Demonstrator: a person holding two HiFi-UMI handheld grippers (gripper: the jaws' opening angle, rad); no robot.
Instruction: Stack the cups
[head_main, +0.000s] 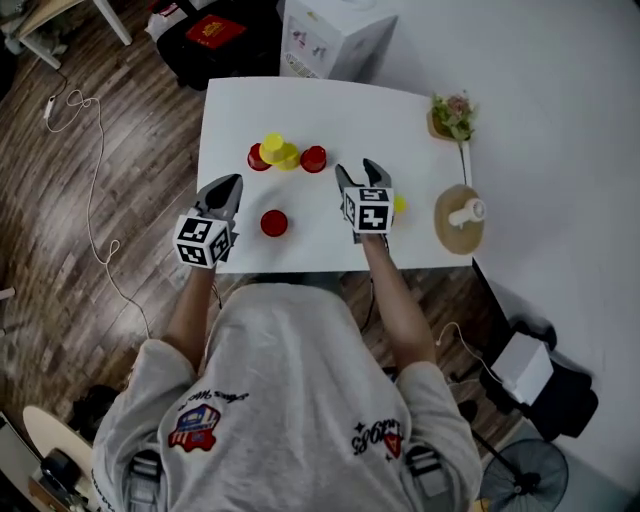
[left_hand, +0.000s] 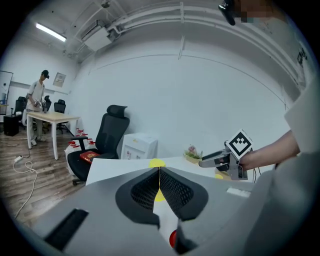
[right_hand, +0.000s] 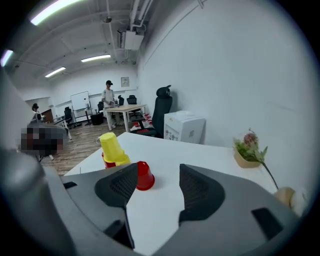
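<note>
Over the white rectangular table (head_main: 300, 100): right gripper (head_main: 361, 172) with jaws spread and empty, the upturned red plastic cup (right_hand: 144, 176) just beyond its left jaw. Left gripper (head_main: 232, 184) at the near-left edge, jaws pressed together on nothing. Mid-table, yellow-topped cup stack (head_main: 273, 150); near the front edge, between both grippers, lone red cup (head_main: 274, 223).

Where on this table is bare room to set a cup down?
Free: the far strip of the table behind the cup cluster, and between the right claw and the plant. Crowded: around the cluster and lone red cup.
</note>
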